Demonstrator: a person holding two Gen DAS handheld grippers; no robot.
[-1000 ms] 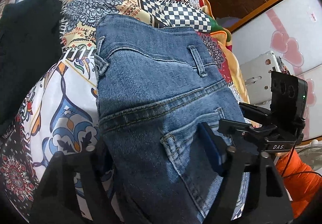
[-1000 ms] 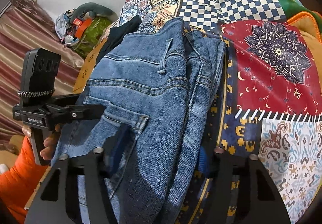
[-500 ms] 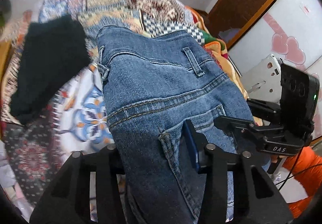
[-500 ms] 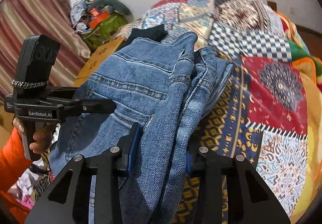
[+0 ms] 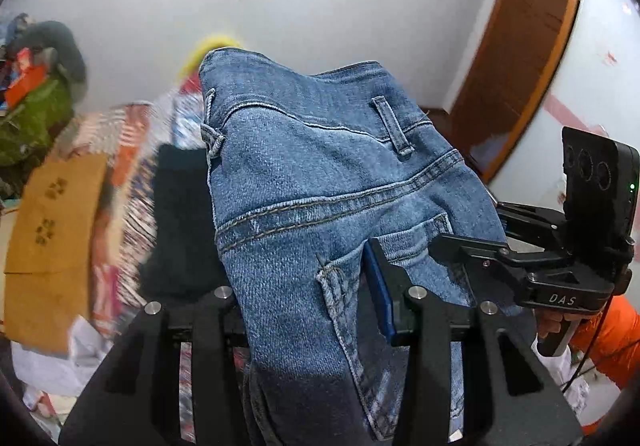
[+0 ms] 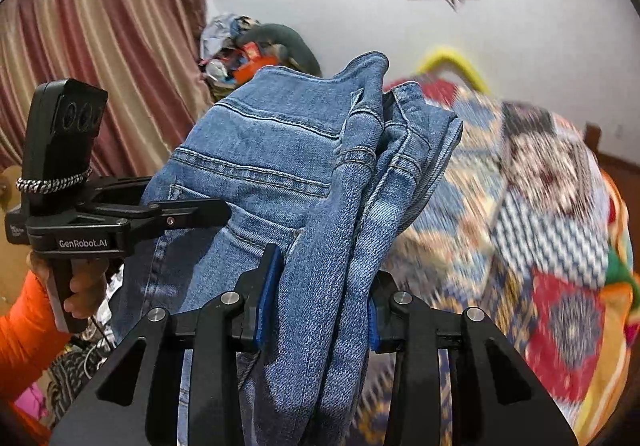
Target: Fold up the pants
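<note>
The blue jeans (image 5: 320,181) are held up in the air above the bed, waistband and back pocket facing the cameras. My left gripper (image 5: 308,310) is shut on the denim by the back pocket. My right gripper (image 6: 320,306) is shut on a bunched fold of the same jeans (image 6: 280,165). Each gripper shows in the other's view: the right one (image 5: 472,258) at the jeans' right edge, the left one (image 6: 192,213) at their left edge. The lower legs hang out of sight.
A patchwork bedspread (image 6: 540,205) covers the bed below. A black garment (image 5: 180,213) lies on it. A cardboard box (image 5: 52,226) and a clothes pile (image 6: 256,49) stand at the left. A wooden door (image 5: 520,57) is at the right.
Both grippers have lifted the jeans up off the bed and tilted upward; the wall and the wall-mounted screen have come into view. Their jaws have closed tighter on the denim.
</note>
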